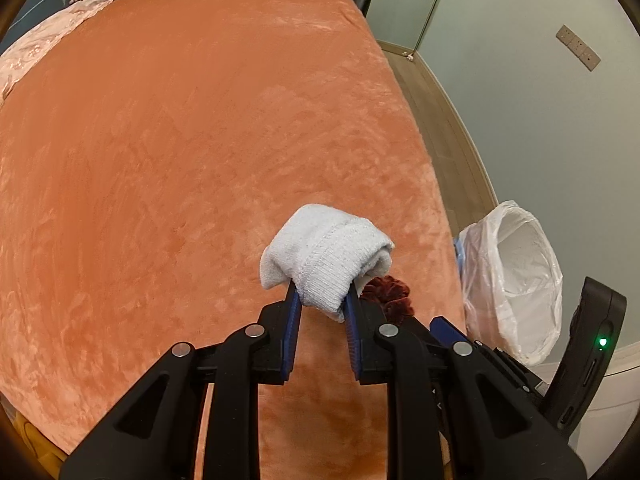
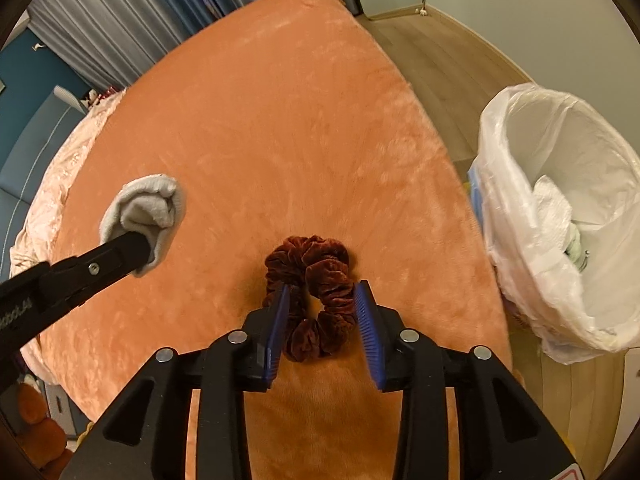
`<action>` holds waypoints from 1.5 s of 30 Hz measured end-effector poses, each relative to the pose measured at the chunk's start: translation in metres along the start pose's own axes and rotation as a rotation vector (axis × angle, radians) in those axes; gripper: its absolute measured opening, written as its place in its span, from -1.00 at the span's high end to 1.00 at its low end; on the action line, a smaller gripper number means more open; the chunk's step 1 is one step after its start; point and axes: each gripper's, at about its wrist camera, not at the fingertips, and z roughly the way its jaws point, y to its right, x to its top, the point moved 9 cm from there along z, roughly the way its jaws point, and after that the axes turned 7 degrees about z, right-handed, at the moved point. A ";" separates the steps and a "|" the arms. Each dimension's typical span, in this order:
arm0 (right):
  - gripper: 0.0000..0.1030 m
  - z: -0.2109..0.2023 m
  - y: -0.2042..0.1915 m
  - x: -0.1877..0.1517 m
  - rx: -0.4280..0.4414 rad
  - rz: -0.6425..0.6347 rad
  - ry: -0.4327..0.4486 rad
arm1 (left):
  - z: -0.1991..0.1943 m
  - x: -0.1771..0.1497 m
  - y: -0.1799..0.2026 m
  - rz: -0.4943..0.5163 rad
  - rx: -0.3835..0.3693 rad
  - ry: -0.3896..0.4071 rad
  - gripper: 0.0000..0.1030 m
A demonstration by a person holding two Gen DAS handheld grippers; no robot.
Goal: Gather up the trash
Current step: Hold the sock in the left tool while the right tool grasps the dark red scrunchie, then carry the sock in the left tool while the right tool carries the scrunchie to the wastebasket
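My left gripper (image 1: pixel 322 292) is shut on a rolled white sock (image 1: pixel 324 248) and holds it just above the orange plush bed cover (image 1: pixel 180 140). The sock (image 2: pixel 144 204) and left gripper (image 2: pixel 140 248) also show at the left of the right wrist view. A dark red velvet scrunchie (image 2: pixel 312 264) lies on the cover. My right gripper (image 2: pixel 324 292) is open, with a finger on each side of it. The pads do not squeeze it. In the left wrist view the scrunchie (image 1: pixel 388 290) peeks out behind the sock.
A bin lined with a white plastic bag (image 2: pixel 516 208) stands on the wooden floor (image 2: pixel 432 52) off the bed's right edge, with crumpled white paper (image 2: pixel 552 208) inside. The bin (image 1: pixel 512 272) also shows in the left wrist view. A pale pink quilt (image 1: pixel 36 48) lies at the bed's far left.
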 end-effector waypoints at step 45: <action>0.81 -0.234 0.075 0.099 0.060 0.061 0.457 | -0.071 0.028 0.172 0.260 -0.108 0.151 0.61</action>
